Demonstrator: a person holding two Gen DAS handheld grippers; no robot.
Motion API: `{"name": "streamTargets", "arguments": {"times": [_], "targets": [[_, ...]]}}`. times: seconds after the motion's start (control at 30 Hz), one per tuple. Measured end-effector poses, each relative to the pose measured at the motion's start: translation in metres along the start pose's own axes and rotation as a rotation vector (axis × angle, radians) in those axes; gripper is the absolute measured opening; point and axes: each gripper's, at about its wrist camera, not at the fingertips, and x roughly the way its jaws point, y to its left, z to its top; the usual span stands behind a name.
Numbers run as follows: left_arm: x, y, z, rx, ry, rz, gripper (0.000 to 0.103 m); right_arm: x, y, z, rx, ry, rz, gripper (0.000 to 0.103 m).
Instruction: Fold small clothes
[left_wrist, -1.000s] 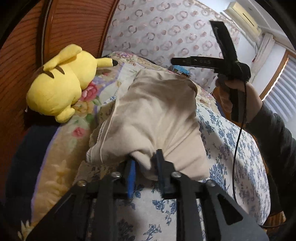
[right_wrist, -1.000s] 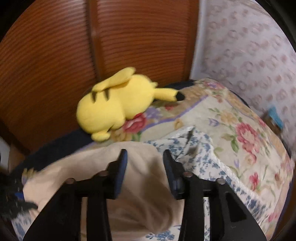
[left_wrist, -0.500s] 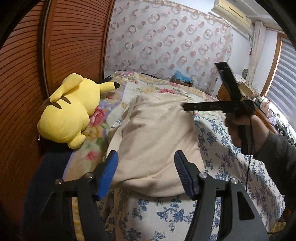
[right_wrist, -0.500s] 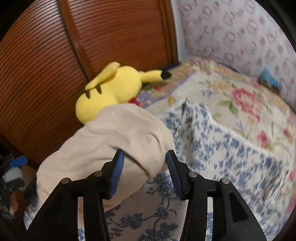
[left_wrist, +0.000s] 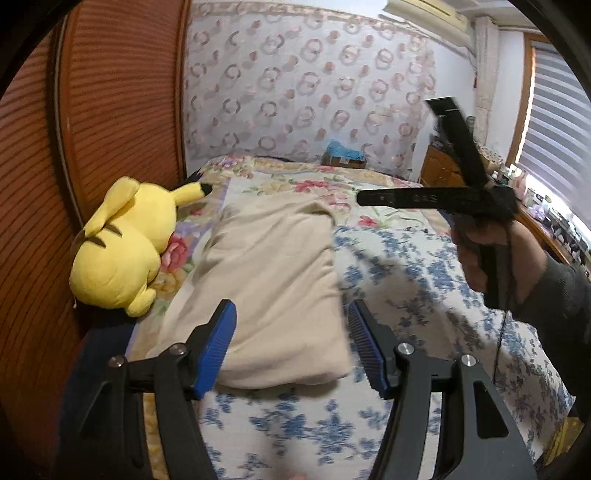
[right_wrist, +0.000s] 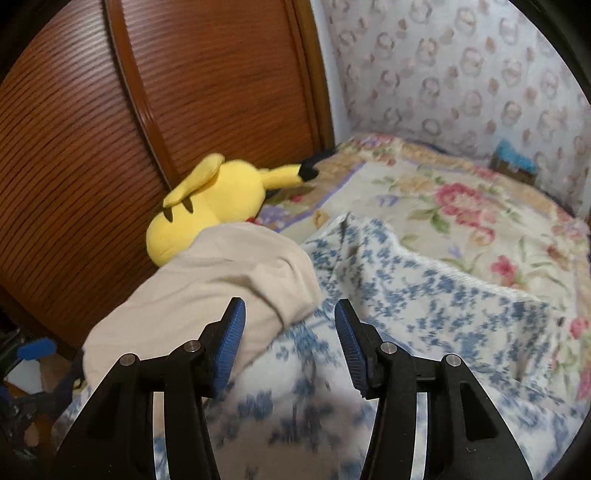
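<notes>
A folded beige garment lies flat on the blue-flowered bedspread, its near edge just in front of my left gripper. The left gripper is open and empty above that edge. In the right wrist view the same garment lies to the left, and my right gripper is open and empty, held above the bedspread beside the garment's end. The right gripper's body, held in a hand, also shows in the left wrist view at the right; its fingers are hidden there.
A yellow plush toy lies left of the garment against a brown slatted wooden door. A floral quilt covers the far bed. A patterned wall stands behind, with a small blue-topped box at its foot.
My left gripper let go of the garment's near edge, opened wide and drew back. The garment now lies flat. My right gripper opened wider and moved off the garment to its side.
</notes>
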Motion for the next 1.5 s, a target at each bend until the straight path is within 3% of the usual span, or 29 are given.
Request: {"name": "streamTargets", "arguments": {"times": [0.2,0.43,0.83,1.27,1.5], "targets": [[-0.02,-0.036,0.008,0.044,-0.053,-0.019,0.062,-0.089,0.007,-0.034,0.006,-0.106,-0.078,0.052],[-0.047,-0.082,0.01,0.109,-0.108,-0.037,0.063,-0.179,0.011,-0.083,0.039,-0.199,-0.153,0.067],[-0.081,-0.139,0.005,0.163,-0.154,-0.037,0.063,-0.305,0.025,-0.156,0.101,-0.369,-0.335,0.077],[-0.106,-0.173,0.003,0.171,-0.2,-0.044,0.063,-0.36,0.02,-0.203,0.176,-0.413,-0.493,0.077],[-0.111,-0.173,0.003,0.156,-0.215,-0.035,0.063,-0.366,0.016,-0.211,0.19,-0.42,-0.51,0.077]]}}
